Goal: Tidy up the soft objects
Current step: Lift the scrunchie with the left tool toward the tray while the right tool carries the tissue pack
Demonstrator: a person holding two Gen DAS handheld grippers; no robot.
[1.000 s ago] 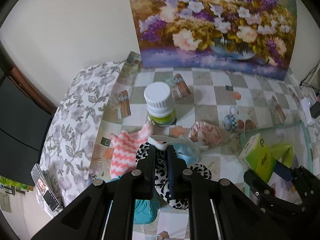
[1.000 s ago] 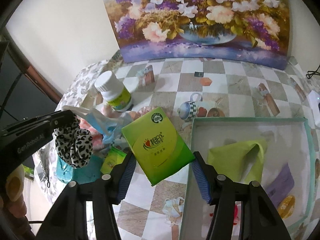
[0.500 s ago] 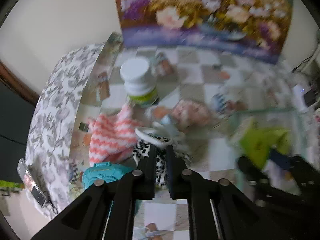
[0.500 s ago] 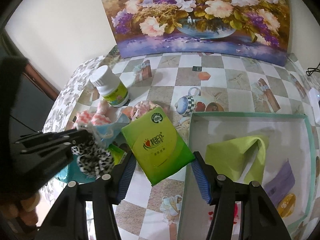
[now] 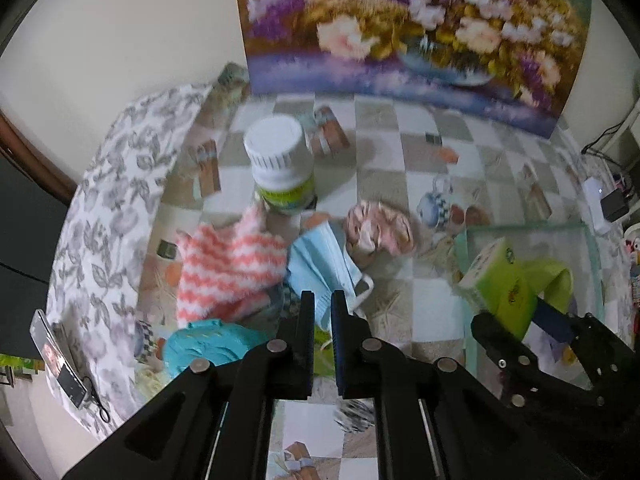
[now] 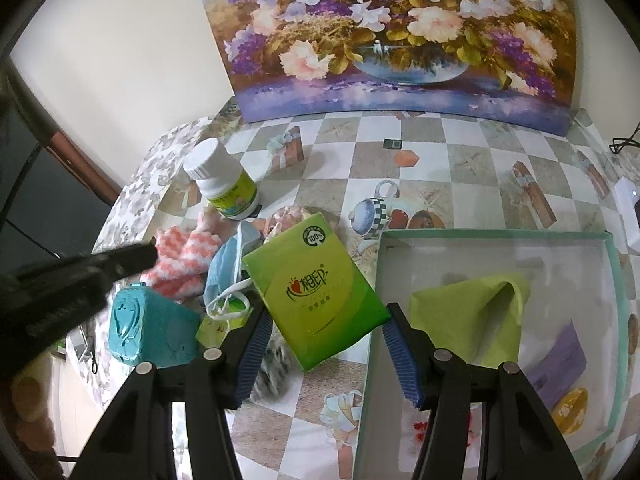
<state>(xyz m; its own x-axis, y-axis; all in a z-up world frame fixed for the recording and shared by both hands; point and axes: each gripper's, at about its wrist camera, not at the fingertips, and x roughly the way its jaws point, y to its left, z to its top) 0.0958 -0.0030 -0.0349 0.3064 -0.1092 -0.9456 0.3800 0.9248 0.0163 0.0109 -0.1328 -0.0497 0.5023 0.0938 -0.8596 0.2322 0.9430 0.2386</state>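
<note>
Between the right gripper's blue pads sits the green tissue pack, clamped at its sides just left of the tray; lift it clear of that near rim before letting go over the bare floor beside the green cloth. The left gripper, jaws nearly shut with nothing visibly held, hangs over the blue face mask, crowded by the white bottle.

Both cams ride on the grippers and look steeply down along the fingers at the checkered worktop, pretty close up. The left one sits further left and is a bit blurry, I think from motion. Both catch the white bottle, the flower painting and the green box.
</note>
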